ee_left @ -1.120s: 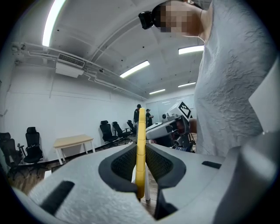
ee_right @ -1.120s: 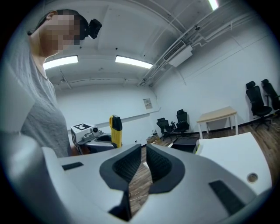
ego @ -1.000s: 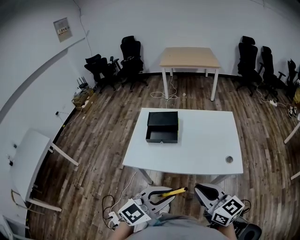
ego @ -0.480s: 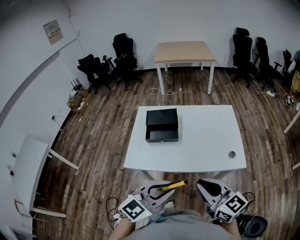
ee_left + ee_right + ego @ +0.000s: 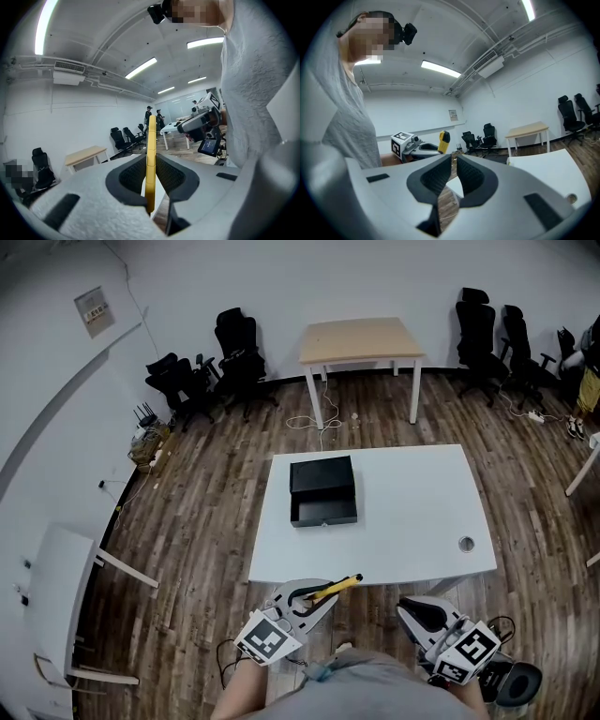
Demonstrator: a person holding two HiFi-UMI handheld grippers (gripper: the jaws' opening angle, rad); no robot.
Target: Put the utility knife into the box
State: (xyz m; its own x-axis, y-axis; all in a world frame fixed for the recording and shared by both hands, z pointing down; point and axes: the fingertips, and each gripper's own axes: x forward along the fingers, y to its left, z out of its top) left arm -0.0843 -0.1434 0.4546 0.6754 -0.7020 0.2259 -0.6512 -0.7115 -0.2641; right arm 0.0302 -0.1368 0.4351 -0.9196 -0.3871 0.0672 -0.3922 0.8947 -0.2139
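Note:
The yellow utility knife (image 5: 335, 587) is clamped in my left gripper (image 5: 314, 598), just below the white table's near edge (image 5: 375, 576); its tip points right. In the left gripper view the knife (image 5: 150, 164) stands edge-on between the padded jaws. The black box (image 5: 322, 490) lies open on the table's far left part, well beyond both grippers. My right gripper (image 5: 417, 615) hangs low at the right with its jaws pressed together and nothing between them (image 5: 453, 171). From the right gripper view I see the knife (image 5: 443, 141) sticking out of the left gripper.
A round cable hole (image 5: 466, 543) sits near the table's right front corner. A wooden table (image 5: 361, 338) stands behind, black office chairs (image 5: 234, 357) line the back wall, and another white table (image 5: 56, 587) stands at the left. Cables (image 5: 314, 423) lie on the wood floor.
The head view has shifted so the table and box sit lower and nearer. My left gripper with the knife has risen toward the table's front edge. The right gripper stays low.

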